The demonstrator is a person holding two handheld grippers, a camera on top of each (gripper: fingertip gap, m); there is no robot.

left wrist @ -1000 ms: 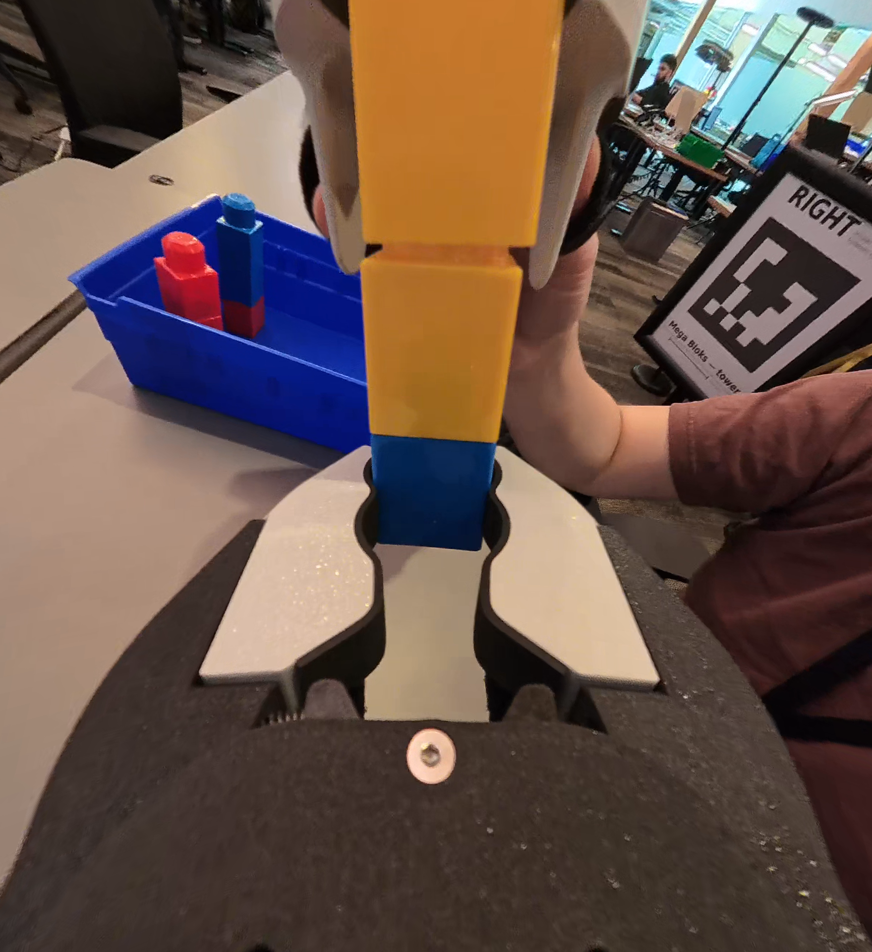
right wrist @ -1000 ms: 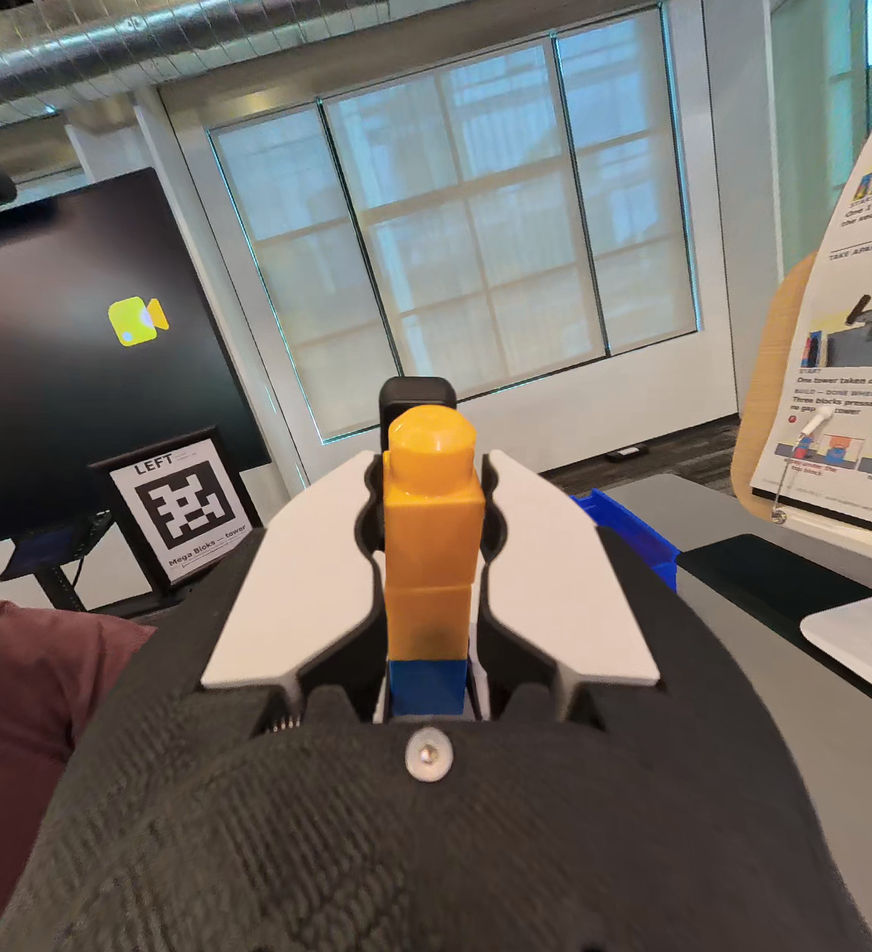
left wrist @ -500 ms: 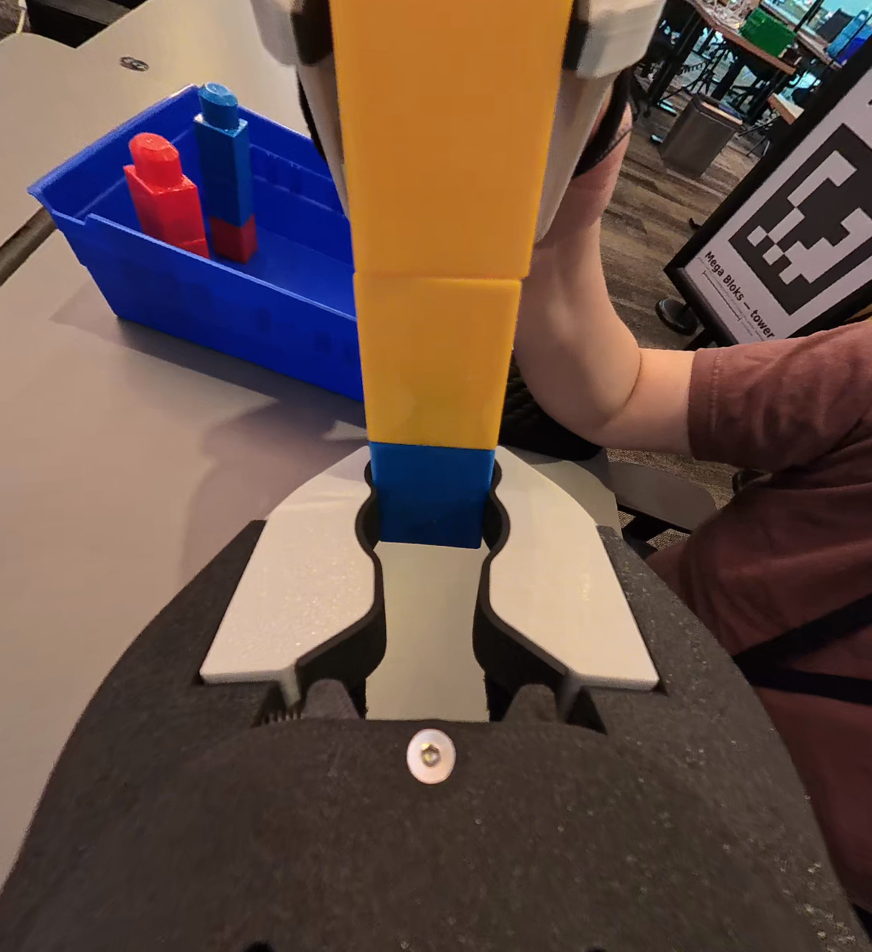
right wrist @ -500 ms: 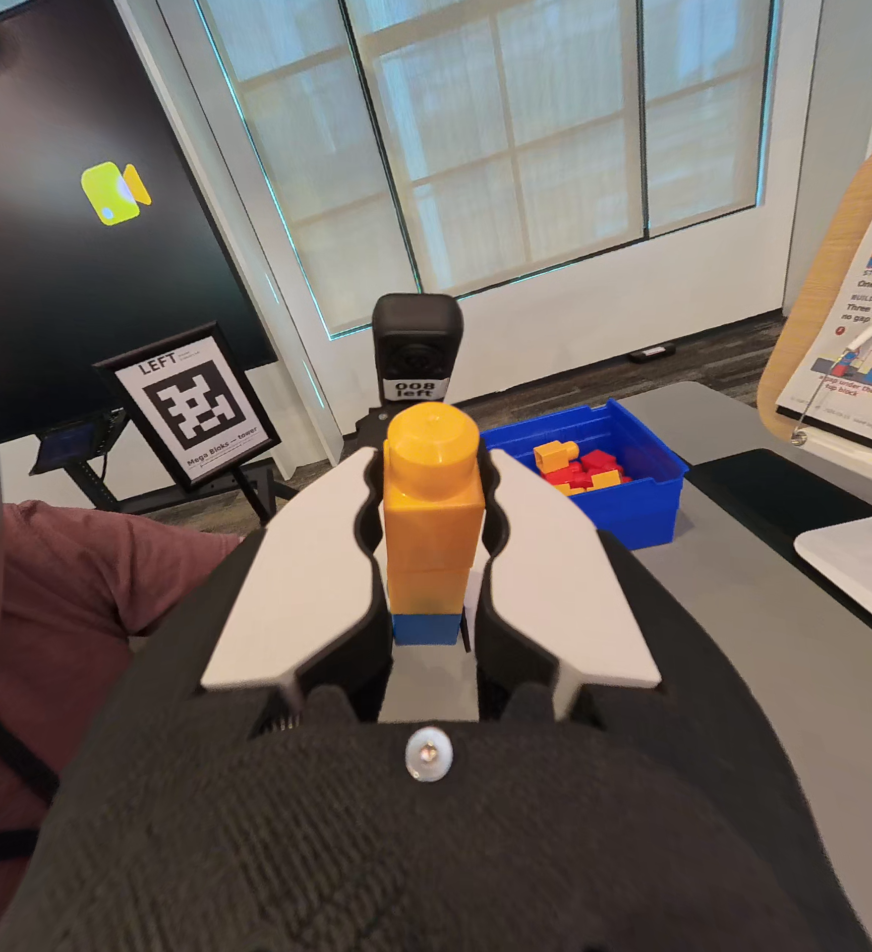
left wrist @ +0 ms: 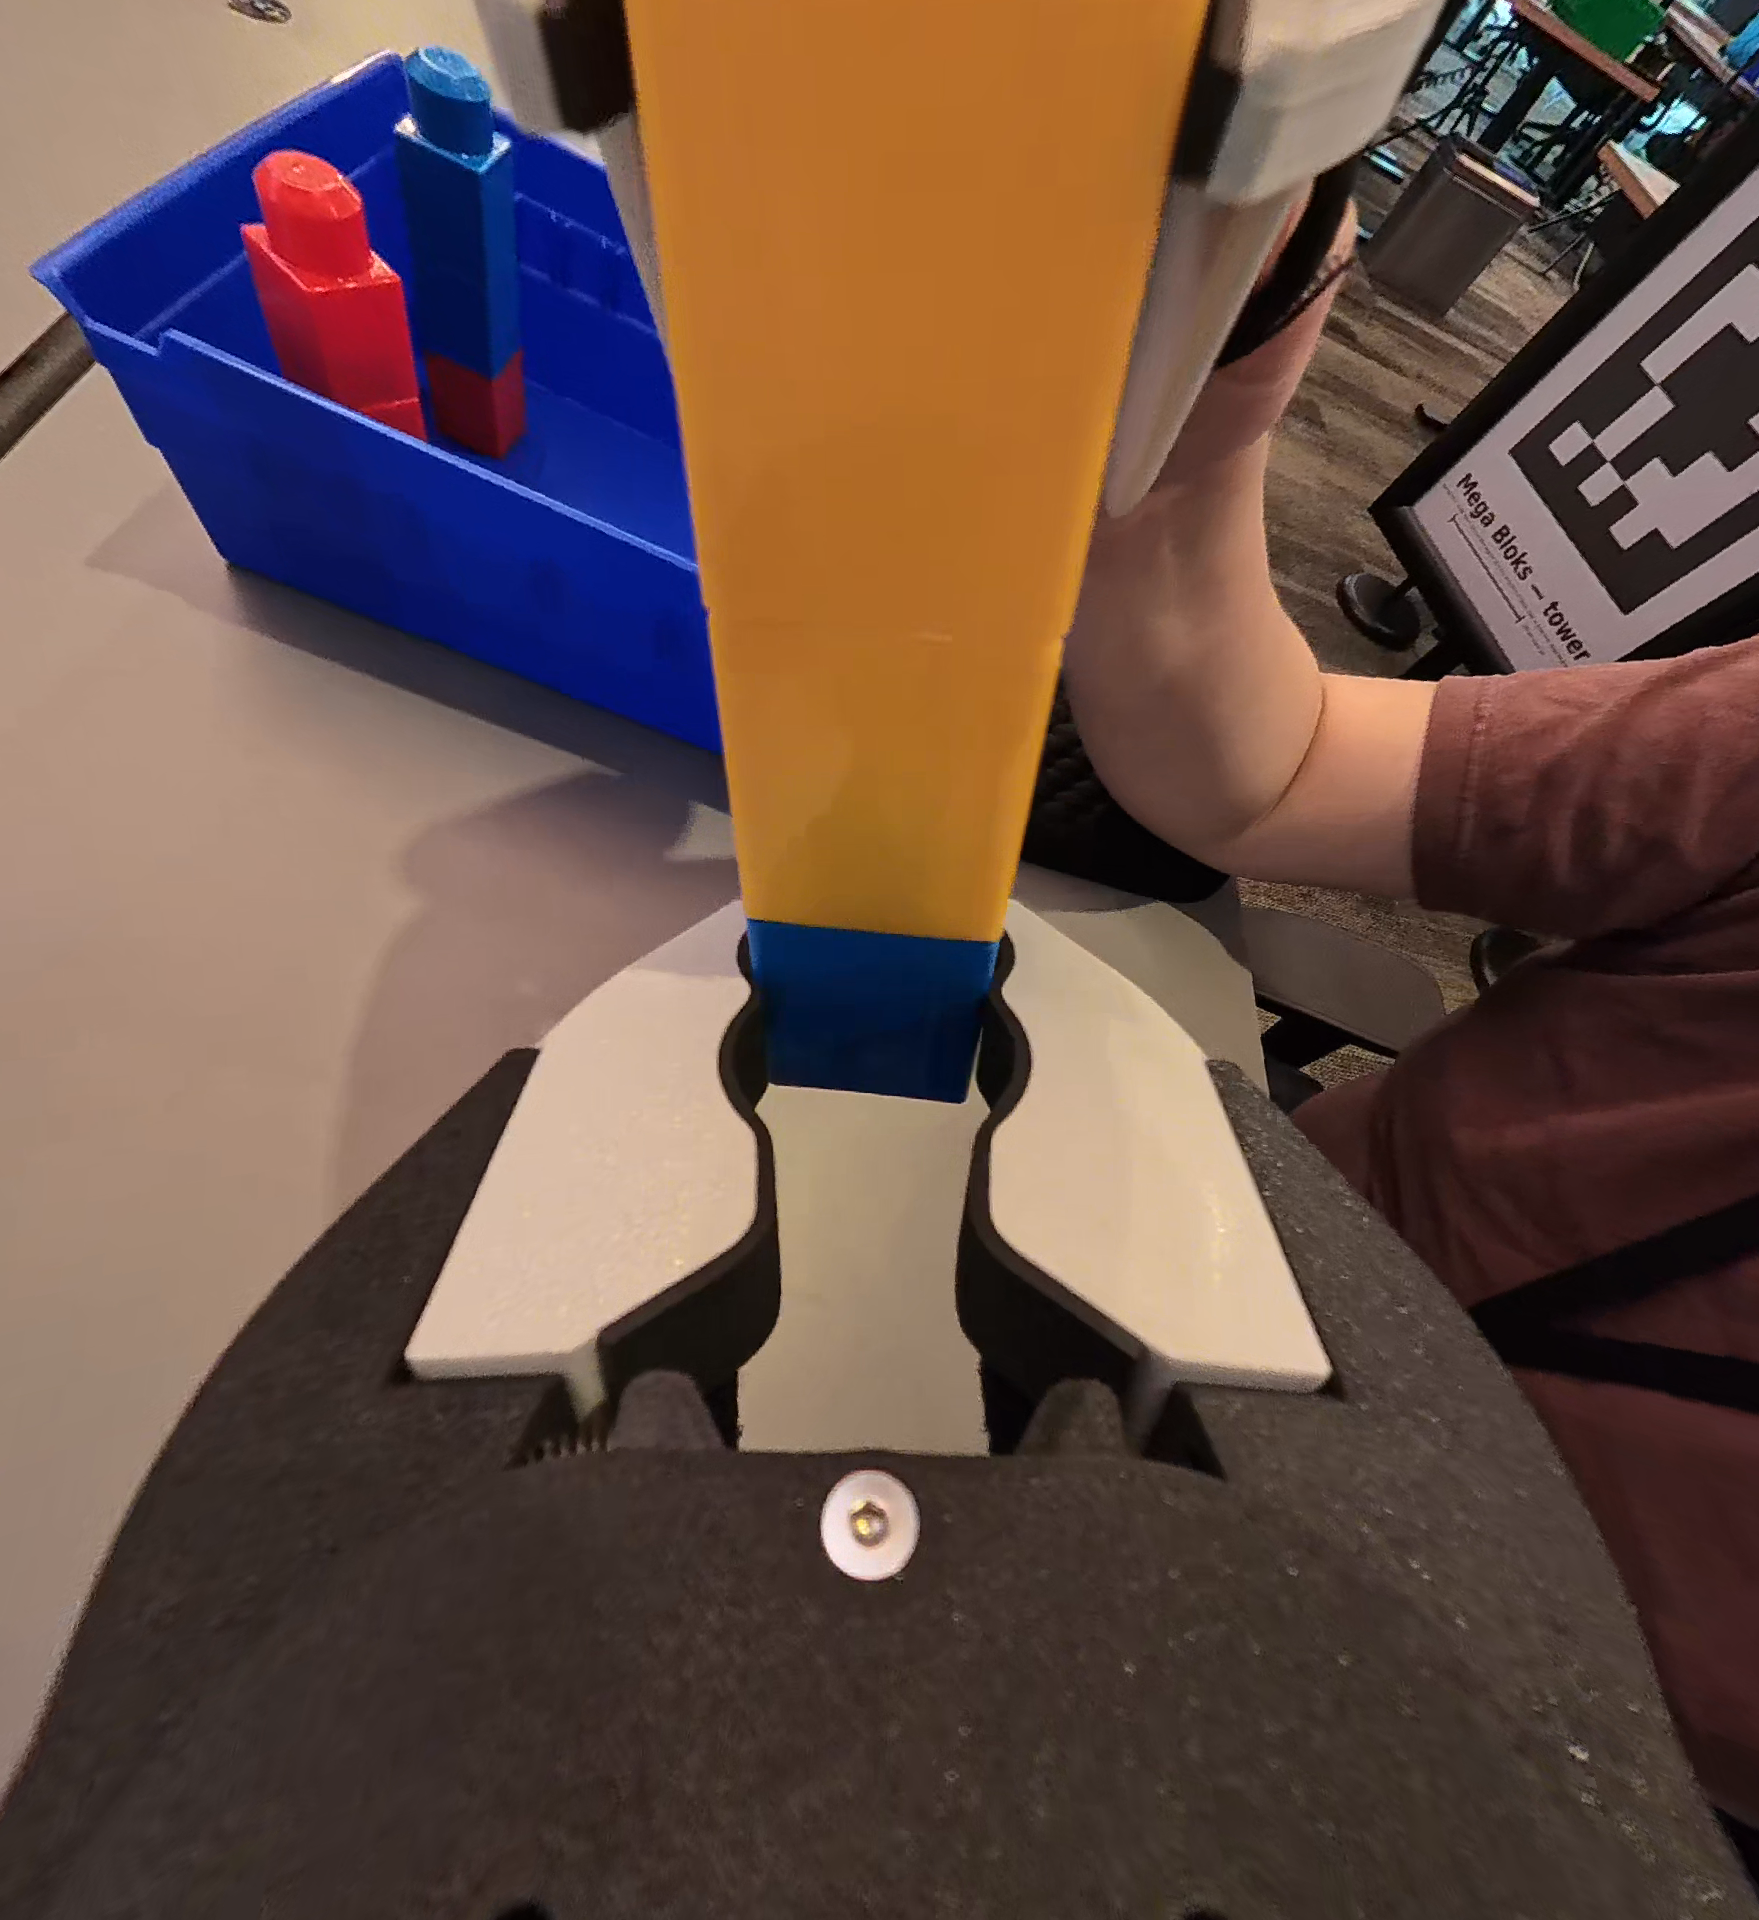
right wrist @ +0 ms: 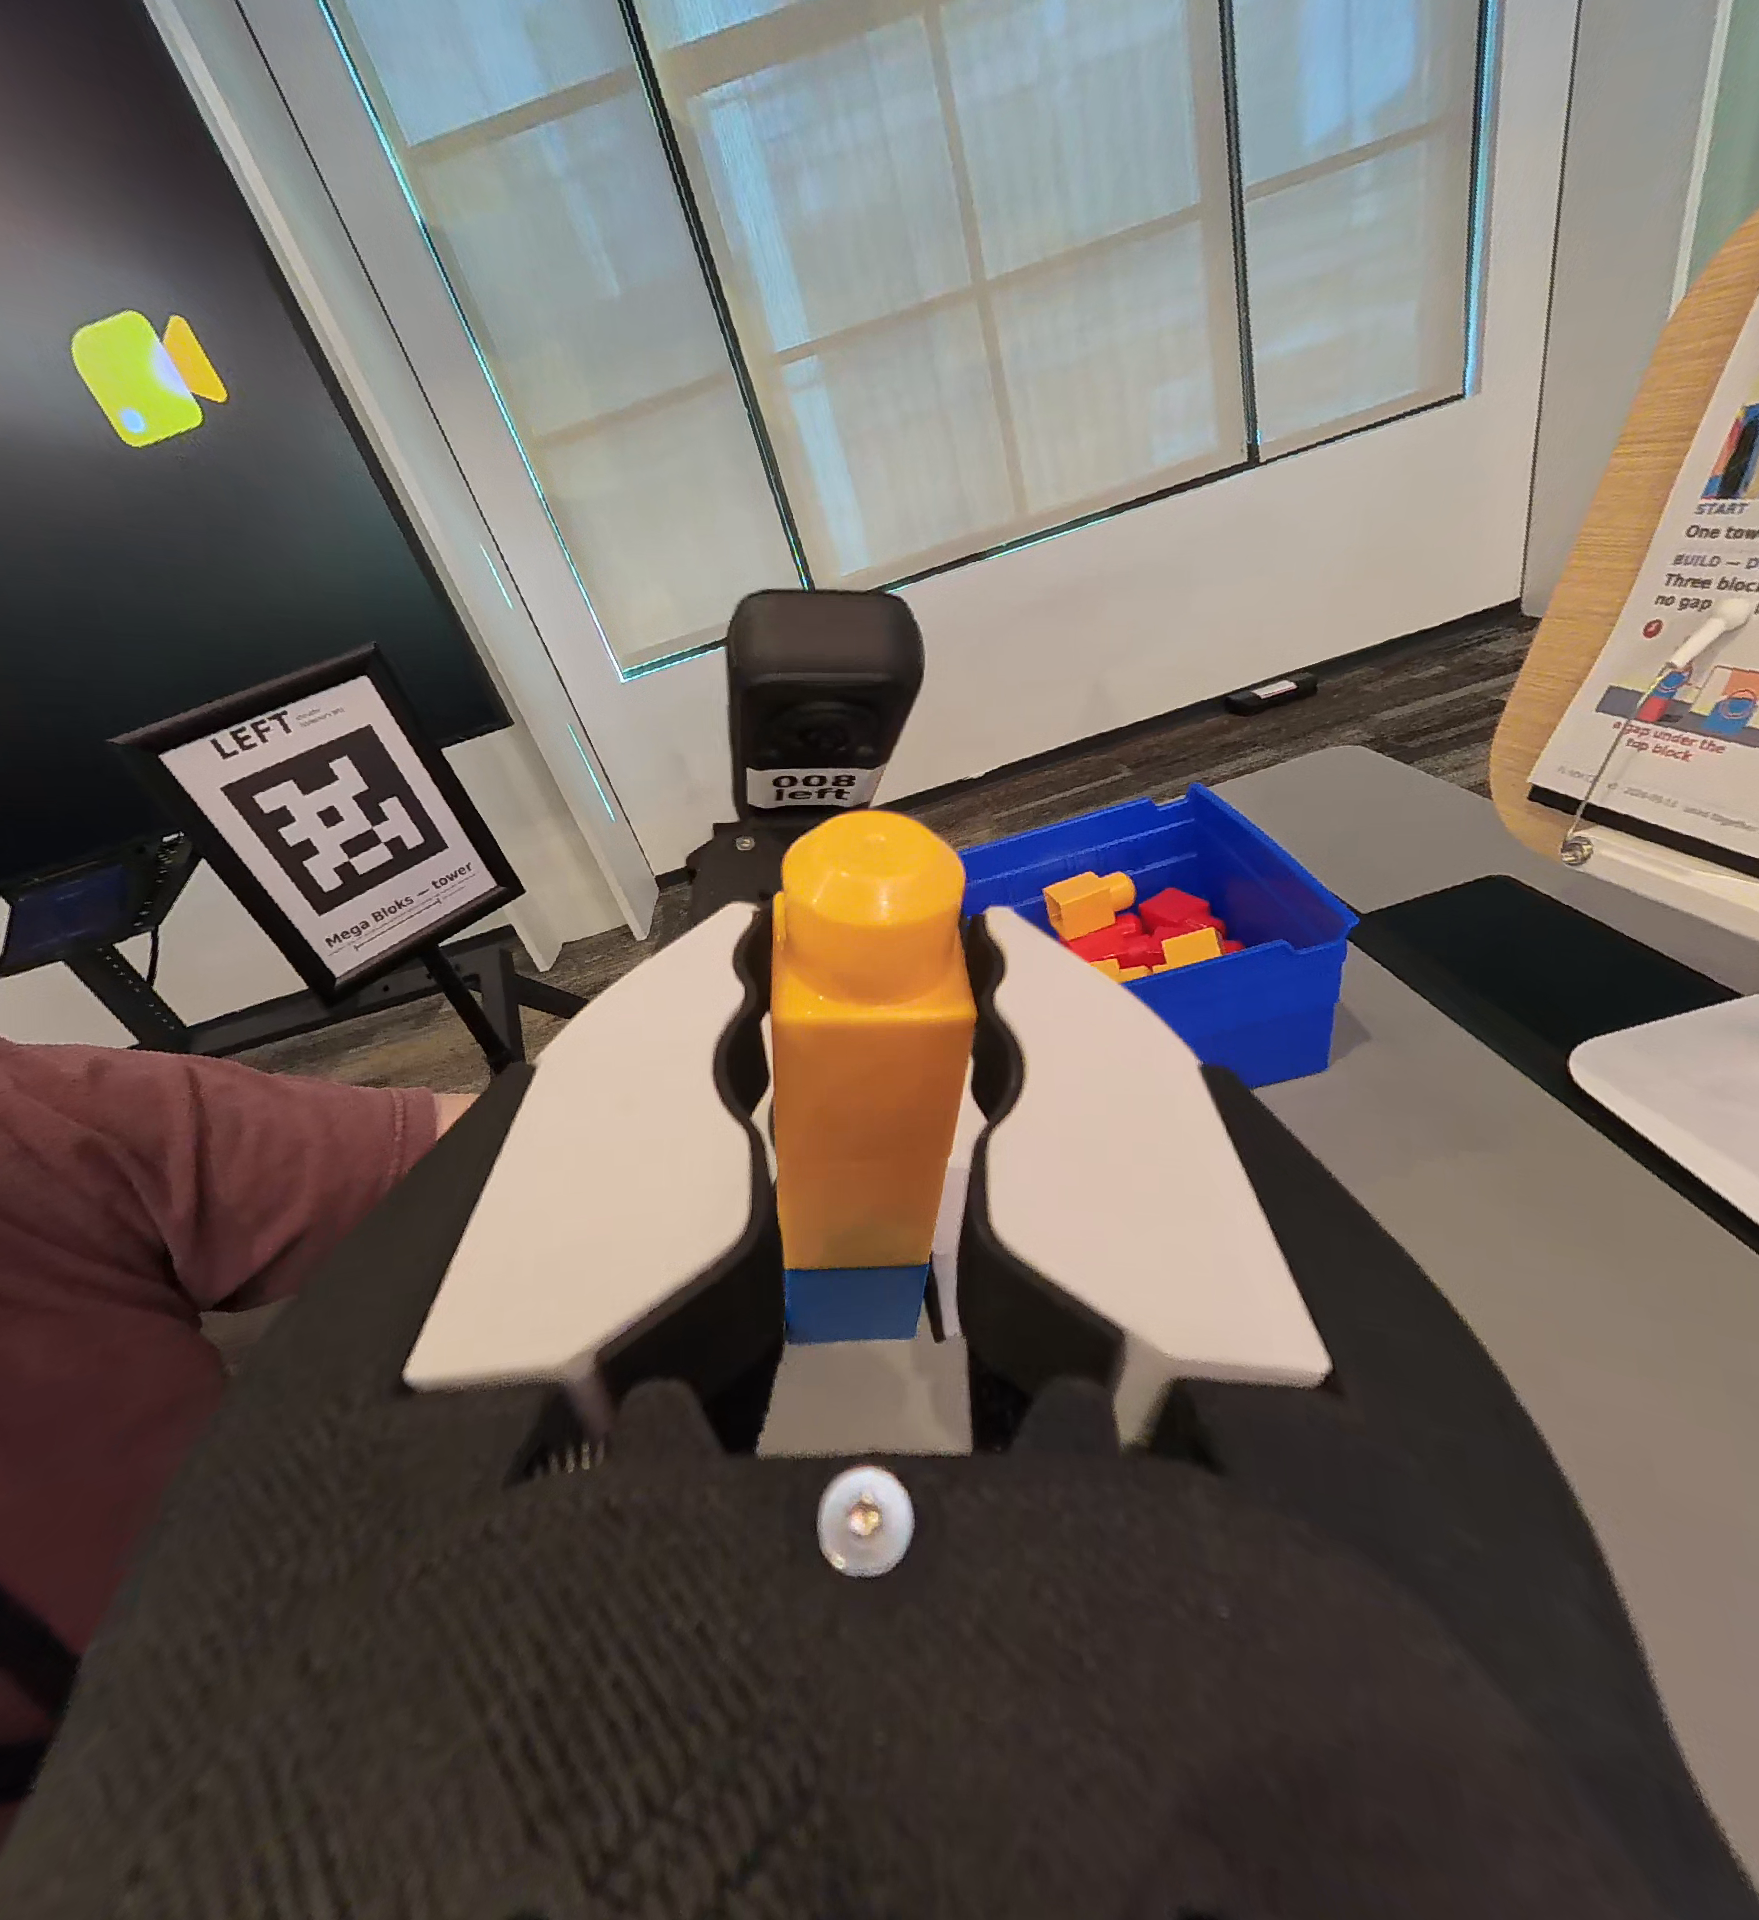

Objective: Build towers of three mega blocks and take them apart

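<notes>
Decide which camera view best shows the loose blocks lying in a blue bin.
The right wrist view: the loose blocks, red and yellow, lie in plain sight inside their blue bin. The left wrist view shows only another bin holding two standing towers.

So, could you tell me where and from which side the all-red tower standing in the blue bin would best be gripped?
Probably by the flat side walls of the red tower's top block, coming straight down from above. It stands upright, the bin wall screens its base, and the blue-and-red tower stands close beside it, so a sideways approach looks cramped. Set the pads on the two faces clear of that neighbour.
</notes>
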